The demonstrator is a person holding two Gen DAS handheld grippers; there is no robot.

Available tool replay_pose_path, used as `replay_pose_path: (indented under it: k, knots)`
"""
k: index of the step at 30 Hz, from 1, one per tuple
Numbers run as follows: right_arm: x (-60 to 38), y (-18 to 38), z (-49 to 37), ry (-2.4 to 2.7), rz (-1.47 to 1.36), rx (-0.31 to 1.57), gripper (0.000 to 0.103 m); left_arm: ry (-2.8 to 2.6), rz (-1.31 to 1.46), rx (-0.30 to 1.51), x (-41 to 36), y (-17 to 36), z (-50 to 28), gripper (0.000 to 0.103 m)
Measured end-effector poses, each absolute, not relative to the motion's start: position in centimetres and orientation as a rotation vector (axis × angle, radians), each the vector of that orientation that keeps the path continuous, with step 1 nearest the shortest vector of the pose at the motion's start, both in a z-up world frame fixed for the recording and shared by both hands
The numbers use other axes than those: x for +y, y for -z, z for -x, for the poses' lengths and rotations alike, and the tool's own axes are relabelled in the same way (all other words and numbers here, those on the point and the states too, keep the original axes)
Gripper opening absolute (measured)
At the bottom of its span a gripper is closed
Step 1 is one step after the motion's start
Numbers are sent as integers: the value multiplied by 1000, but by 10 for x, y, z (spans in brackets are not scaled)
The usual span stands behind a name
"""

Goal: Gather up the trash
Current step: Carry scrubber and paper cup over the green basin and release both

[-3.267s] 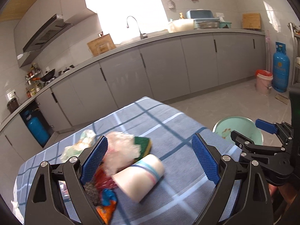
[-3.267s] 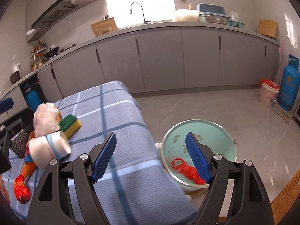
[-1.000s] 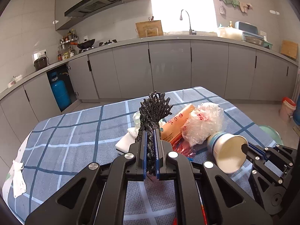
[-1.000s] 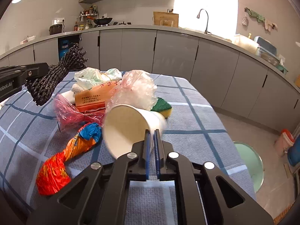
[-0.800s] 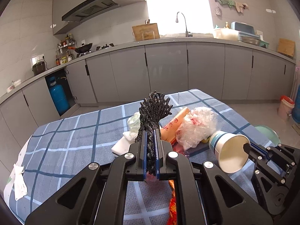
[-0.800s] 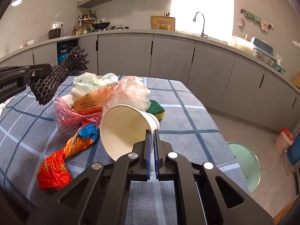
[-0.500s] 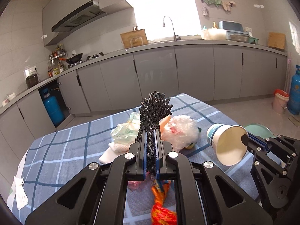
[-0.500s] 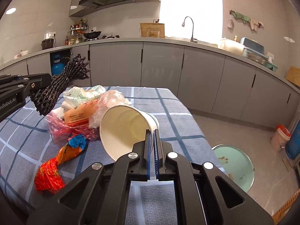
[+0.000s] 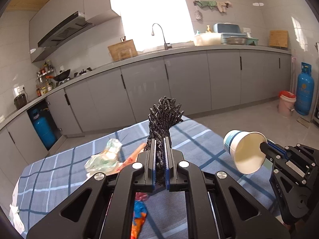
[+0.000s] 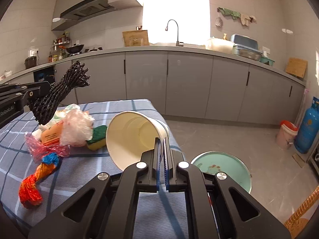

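My left gripper (image 9: pixel 160 145) is shut on a black mesh bundle (image 9: pixel 164 117), held up above the table; the bundle also shows in the right wrist view (image 10: pixel 57 93). My right gripper (image 10: pixel 161 143) is shut on the rim of a white paper cup (image 10: pixel 132 135), tilted on its side above the table's right edge; the cup also shows in the left wrist view (image 9: pixel 244 151). A pile of trash lies on the blue checked tablecloth (image 10: pixel 123 107): a clear plastic bag (image 10: pixel 76 128), an orange packet (image 10: pixel 50 134), a green-yellow sponge (image 10: pixel 97 137), a red-orange wrapper (image 10: pixel 37 177).
A green round basin (image 10: pixel 223 167) stands on the floor right of the table. A pink bucket (image 10: pixel 286 133) and a blue gas cylinder (image 10: pixel 307 129) stand at the far right. Grey cabinets (image 10: pixel 187 83) run along the back wall. A whitish-green bag (image 9: pixel 105 155) lies on the table.
Both grippers have lifted and swung right, toward the table's right edge, each keeping its hold. The basin shows larger in the right wrist view.
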State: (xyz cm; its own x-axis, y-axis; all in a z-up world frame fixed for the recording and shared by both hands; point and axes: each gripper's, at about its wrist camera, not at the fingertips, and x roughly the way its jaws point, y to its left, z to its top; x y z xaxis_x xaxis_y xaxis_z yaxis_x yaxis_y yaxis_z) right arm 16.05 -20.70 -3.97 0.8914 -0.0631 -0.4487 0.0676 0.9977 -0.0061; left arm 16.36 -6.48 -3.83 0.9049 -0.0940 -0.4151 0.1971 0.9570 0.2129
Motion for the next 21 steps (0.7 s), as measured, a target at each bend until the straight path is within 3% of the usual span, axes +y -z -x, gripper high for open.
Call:
replay_pose_path:
  k: [21]
  knots:
    - [-310, 61, -163, 248, -101, 486, 5, 383, -304, 431, -167, 55, -185, 8]
